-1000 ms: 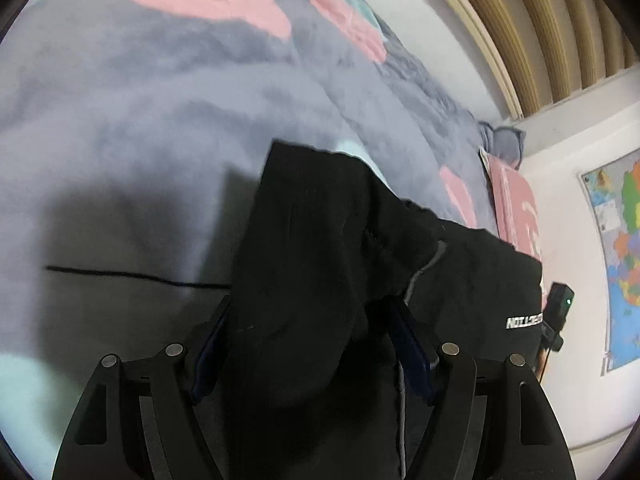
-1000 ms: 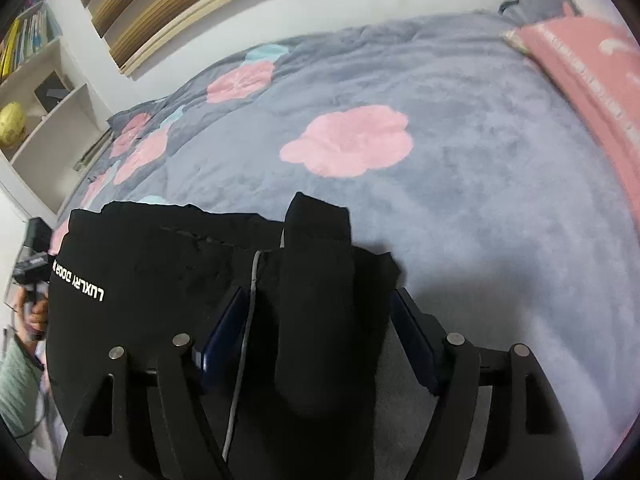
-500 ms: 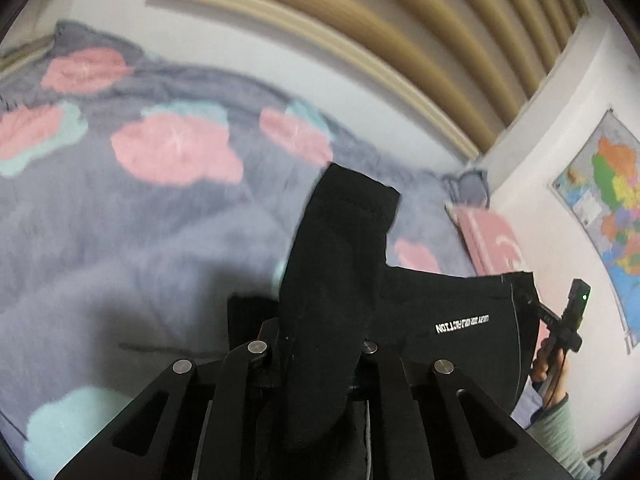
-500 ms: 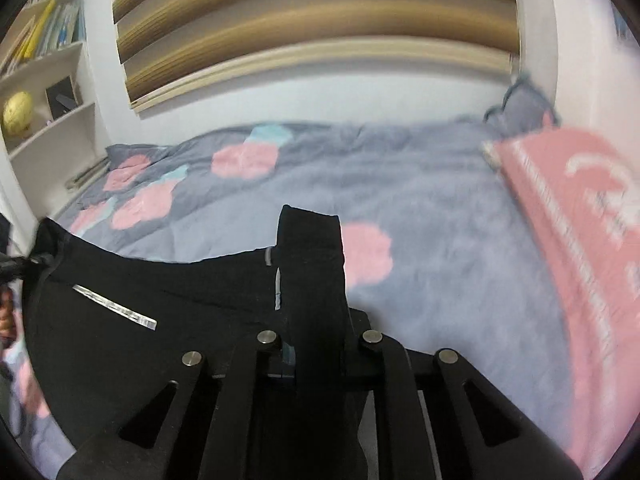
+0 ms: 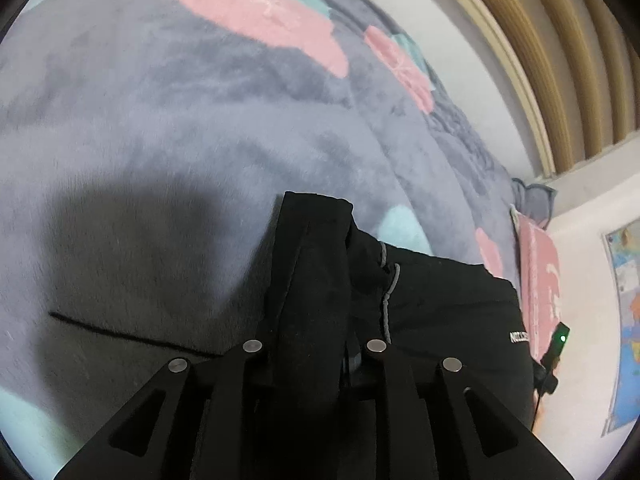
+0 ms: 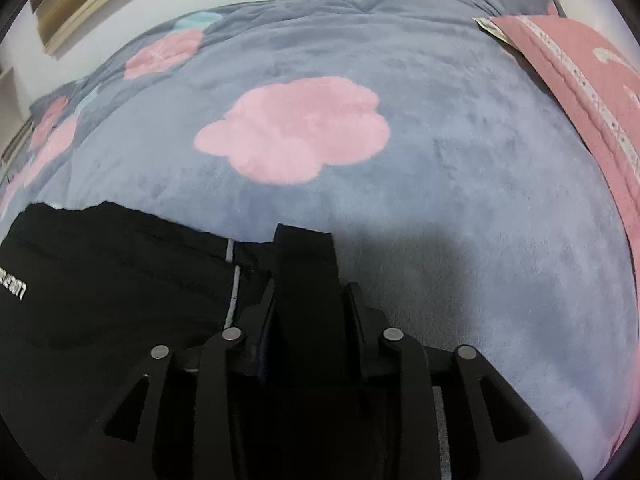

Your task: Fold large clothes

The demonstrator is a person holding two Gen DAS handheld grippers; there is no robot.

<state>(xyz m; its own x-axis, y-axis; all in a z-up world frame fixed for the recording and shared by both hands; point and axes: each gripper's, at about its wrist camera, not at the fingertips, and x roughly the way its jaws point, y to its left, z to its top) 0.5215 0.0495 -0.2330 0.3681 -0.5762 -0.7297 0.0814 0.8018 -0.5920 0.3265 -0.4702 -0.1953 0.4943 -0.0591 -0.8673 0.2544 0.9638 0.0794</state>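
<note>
Black trousers (image 5: 440,312) hung stretched between my two claws above the bed, with the far folded edge close to the grey blanket (image 5: 180,128); I could not tell whether any of it touched. My left claw (image 5: 312,344) was narrowed down hard on one bunched end of the cloth, a thick black fold standing up between its jaws and poking out past the tips. My right claw (image 6: 306,312) was pinched just the same on the other end, its own upright strip of black fabric rising between the jaws.

From the left wrist view I saw a grey drawstring (image 5: 387,300) running down the garment just right of the gripped fold, and small white lettering (image 5: 519,337) near the far right edge of the cloth. From the right wrist view the body of the trousers (image 6: 112,280) spread away to the left, again with white lettering (image 6: 14,289) at the frame edge.

The blanket carried pink flower shapes (image 6: 296,130) and a few pale blue patches. A pink pillow (image 6: 592,92) lay along the right side of the bed in the right wrist view. Both claws threw dark shadows on the blanket.
</note>
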